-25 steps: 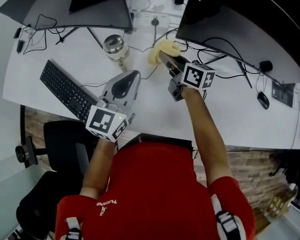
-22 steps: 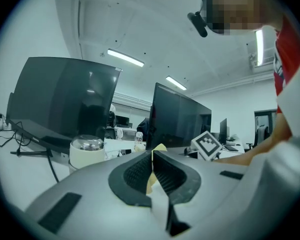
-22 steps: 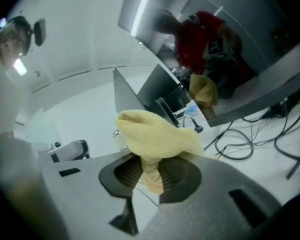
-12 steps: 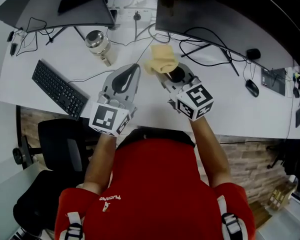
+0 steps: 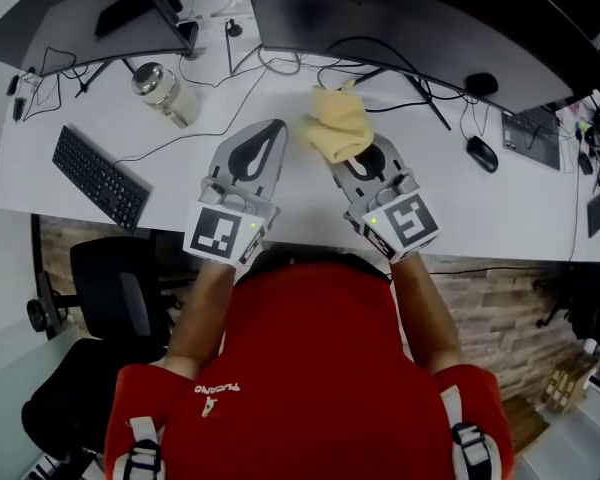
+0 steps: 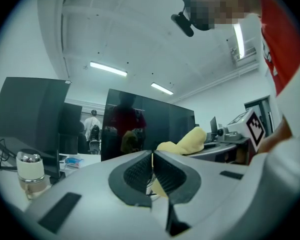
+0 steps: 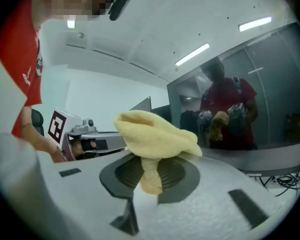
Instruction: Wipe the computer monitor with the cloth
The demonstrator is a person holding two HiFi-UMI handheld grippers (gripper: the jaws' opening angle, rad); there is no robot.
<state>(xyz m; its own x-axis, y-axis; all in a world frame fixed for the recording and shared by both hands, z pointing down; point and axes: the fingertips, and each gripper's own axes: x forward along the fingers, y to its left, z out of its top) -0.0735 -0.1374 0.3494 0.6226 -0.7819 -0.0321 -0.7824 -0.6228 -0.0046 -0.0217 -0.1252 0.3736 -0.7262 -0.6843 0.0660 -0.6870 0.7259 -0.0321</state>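
Note:
A yellow cloth (image 5: 337, 124) bunches out of my right gripper (image 5: 346, 152), whose jaws are closing tight on a twisted fold of it. In the right gripper view the cloth (image 7: 155, 133) billows above the pads (image 7: 176, 173) that pinch it. The wide dark monitor (image 5: 400, 23) stands just beyond, and its screen (image 7: 250, 109) reflects the person and the cloth. My left gripper (image 5: 273, 130) is beside the right one, shut with nothing in it. In the left gripper view its jaws (image 6: 153, 156) meet, with the cloth (image 6: 187, 140) and the monitor (image 6: 150, 126) behind.
A second monitor (image 5: 70, 8) stands at the far left of the white desk (image 5: 540, 208). A glass jar (image 5: 158, 88), a black keyboard (image 5: 95, 176), a mouse (image 5: 482, 153) and loose cables (image 5: 400, 78) lie on the desk. A black chair (image 5: 110, 288) stands at the left.
My right gripper has drawn back from the monitor's foot toward the person, lifting the cloth off the desk. Both grippers now sit side by side; the left one has barely moved.

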